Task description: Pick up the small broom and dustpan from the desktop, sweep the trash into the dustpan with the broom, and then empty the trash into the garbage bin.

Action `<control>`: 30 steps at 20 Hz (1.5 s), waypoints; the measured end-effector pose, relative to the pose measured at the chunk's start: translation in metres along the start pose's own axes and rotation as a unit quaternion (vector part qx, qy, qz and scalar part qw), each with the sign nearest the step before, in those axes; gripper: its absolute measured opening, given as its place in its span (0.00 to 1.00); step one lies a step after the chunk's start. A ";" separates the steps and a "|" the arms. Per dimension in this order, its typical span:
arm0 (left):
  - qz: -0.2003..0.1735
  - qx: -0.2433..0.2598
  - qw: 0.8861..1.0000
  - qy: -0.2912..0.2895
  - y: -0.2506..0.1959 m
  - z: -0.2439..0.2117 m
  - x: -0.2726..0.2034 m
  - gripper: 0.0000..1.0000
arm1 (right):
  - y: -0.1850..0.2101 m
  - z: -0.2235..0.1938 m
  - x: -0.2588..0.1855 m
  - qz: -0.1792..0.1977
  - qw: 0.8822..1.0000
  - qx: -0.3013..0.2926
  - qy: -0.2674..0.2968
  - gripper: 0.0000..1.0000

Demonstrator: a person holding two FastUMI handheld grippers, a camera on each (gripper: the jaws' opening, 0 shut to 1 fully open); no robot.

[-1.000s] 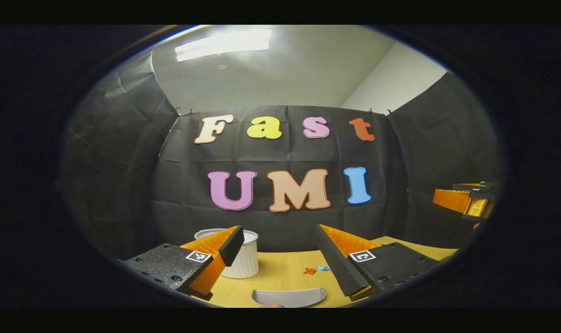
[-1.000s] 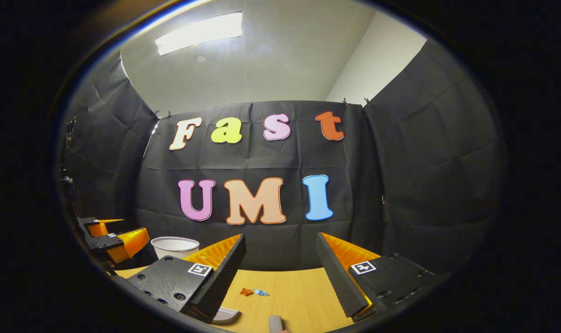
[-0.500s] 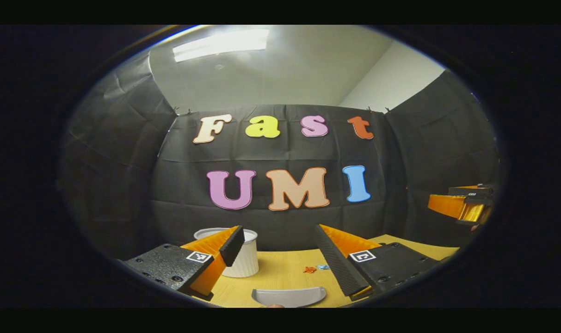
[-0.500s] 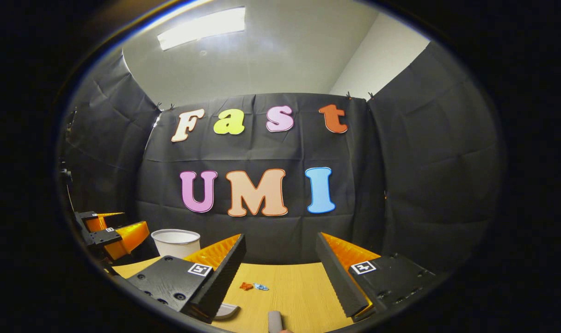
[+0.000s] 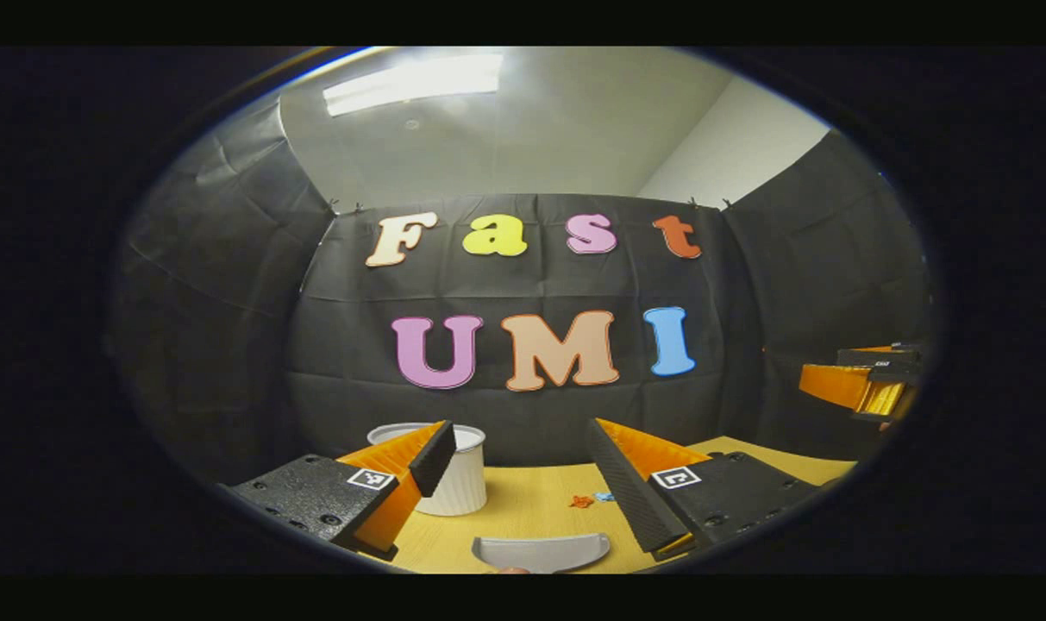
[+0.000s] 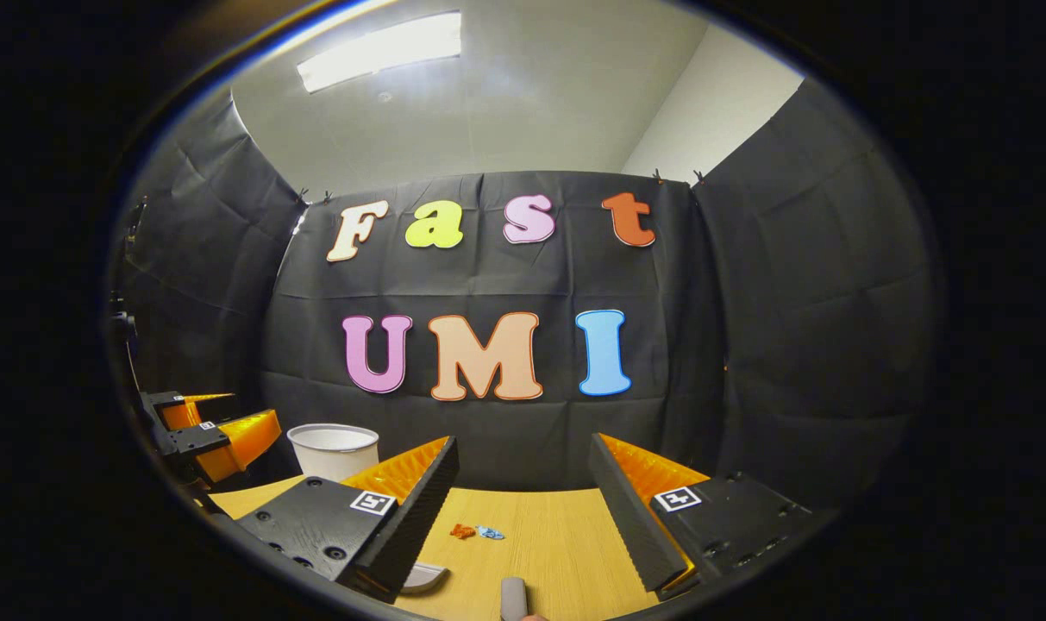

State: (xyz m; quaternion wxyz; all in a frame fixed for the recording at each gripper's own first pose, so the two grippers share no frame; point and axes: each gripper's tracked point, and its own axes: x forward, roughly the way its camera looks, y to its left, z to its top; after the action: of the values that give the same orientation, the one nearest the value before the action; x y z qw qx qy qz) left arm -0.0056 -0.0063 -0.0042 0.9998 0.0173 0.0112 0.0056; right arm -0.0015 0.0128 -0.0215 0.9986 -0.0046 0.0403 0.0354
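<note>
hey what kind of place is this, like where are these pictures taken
It looks like a small recording booth set up indoors: black cloth walls hang around a wooden desktop, under a plain ceiling with a strip light. A white garbage bin and bits of trash sit on the desktop.

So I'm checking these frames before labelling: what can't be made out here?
- Dustpan: left gripper view, cut off at the bottom edge.
- Broom handle: right gripper view, just a stub at the bottom edge; bristles unseen.
- Trash: too small to identify.
- Garbage bin: partly behind the left gripper's finger.
</note>
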 end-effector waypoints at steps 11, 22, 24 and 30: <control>-0.001 0.005 0.999 0.051 -0.022 -0.032 -0.017 0.92 | 0.000 -0.040 -0.013 0.037 0.998 0.005 0.059 0.92; -0.009 0.010 0.966 0.259 -0.022 -0.169 -0.051 0.93 | 0.009 -0.195 -0.028 0.085 0.957 -0.026 0.277 0.93; -0.017 0.008 0.947 0.320 -0.018 -0.209 -0.059 0.93 | 0.012 -0.242 -0.030 0.078 0.934 -0.021 0.347 0.93; -0.029 0.011 0.887 0.461 -0.006 -0.288 -0.096 0.95 | 0.019 -0.329 -0.055 0.071 0.863 -0.004 0.501 0.93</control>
State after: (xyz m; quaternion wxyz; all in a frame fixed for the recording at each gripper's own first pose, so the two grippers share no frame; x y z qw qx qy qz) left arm -0.1082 -0.0040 -0.2898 0.8816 0.0230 0.4712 -0.0166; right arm -0.0838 0.0235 -0.3452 0.8387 -0.0233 0.5351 0.0990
